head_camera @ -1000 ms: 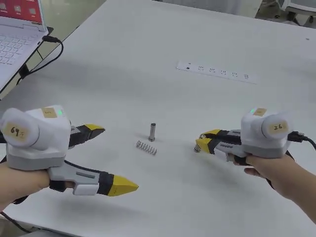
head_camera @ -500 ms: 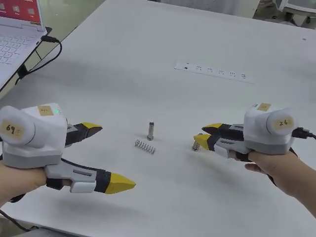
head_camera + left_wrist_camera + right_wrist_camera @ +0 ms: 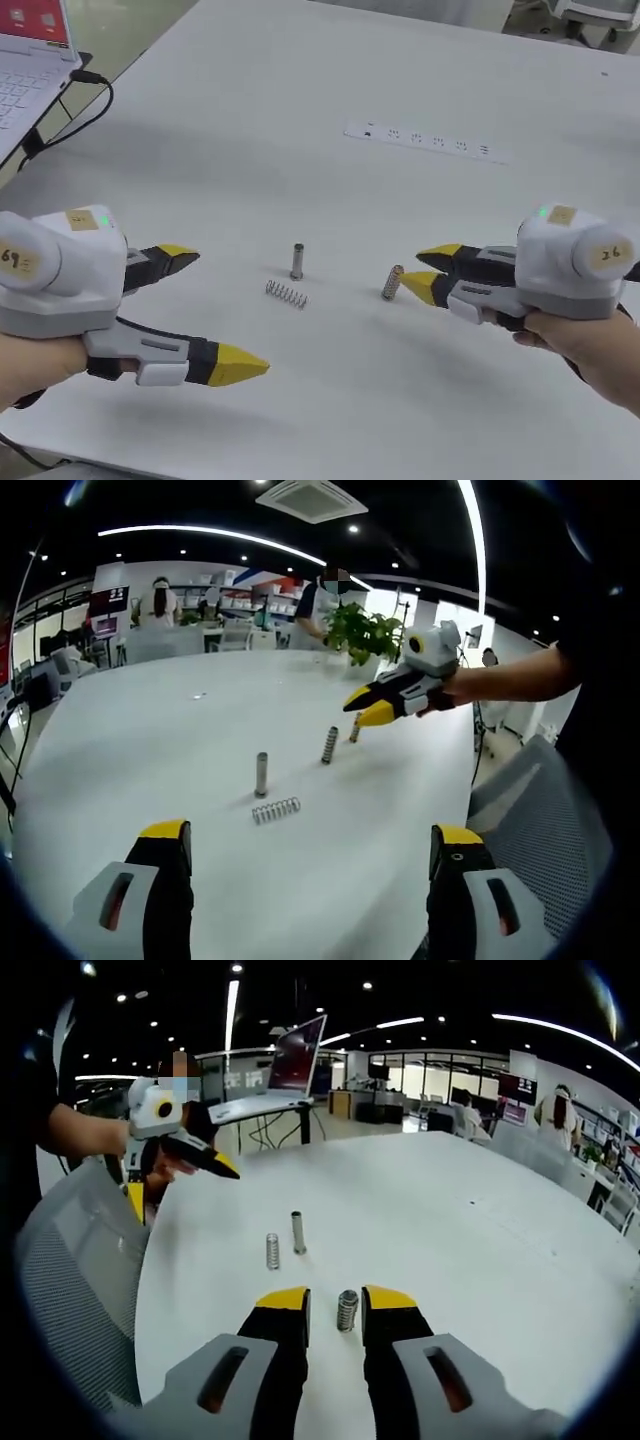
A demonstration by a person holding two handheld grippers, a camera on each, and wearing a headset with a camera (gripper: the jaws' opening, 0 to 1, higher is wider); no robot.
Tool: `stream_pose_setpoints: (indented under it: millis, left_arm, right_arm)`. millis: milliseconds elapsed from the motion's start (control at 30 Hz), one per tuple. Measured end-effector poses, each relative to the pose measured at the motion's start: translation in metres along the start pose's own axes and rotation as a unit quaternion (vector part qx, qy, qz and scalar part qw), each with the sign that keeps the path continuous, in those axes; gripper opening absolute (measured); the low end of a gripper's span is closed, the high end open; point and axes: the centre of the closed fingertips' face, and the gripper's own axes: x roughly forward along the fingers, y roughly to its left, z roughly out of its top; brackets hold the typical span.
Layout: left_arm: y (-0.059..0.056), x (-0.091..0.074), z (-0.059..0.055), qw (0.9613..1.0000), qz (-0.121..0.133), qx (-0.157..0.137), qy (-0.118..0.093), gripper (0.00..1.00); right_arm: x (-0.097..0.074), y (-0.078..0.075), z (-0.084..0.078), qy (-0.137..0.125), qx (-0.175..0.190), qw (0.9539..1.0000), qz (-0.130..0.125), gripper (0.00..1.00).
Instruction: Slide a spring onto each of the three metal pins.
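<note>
Steel pin (image 3: 297, 261) stands bare on the table (image 3: 300, 120), a loose spring (image 3: 286, 293) lying just nearer. Your right gripper (image 3: 425, 272), jaws slightly parted, leaves the sprung pin (image 3: 392, 283) standing free; your left gripper (image 3: 208, 312) gapes empty, ready.

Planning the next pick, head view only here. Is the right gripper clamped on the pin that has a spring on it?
Observer: Looks not. In the right gripper view the right gripper has its jaws parted; the sprung pin stands in the gap at the tips, daylight on one side.
Operator: Left gripper aimed at anything?
Observer: In the left gripper view the left gripper, wide open, frames the upright bare pin and, nearer, the loose spring lying flat.
Operator: Anyone around?
Observer: People stand beyond the table's far edge, near a plant.
</note>
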Motion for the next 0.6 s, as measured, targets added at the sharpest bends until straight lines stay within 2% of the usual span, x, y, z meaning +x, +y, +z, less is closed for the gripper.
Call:
stream_pose_setpoints:
  millis: [233, 600]
  left_arm:
    - [0.002, -0.001, 0.000, 1.0000, 0.001, -0.002, 0.000, 0.97]
    - [0.002, -0.002, 0.000, 1.0000, 0.001, -0.002, -0.002, 0.97]
  right_arm:
    - [-0.003, 0.014, 0.007, -0.012, -0.011, 0.9998, 0.015, 0.18]
    - [0.005, 0.028, 0.018, -0.025, -0.012, 0.9990, 0.034, 0.18]
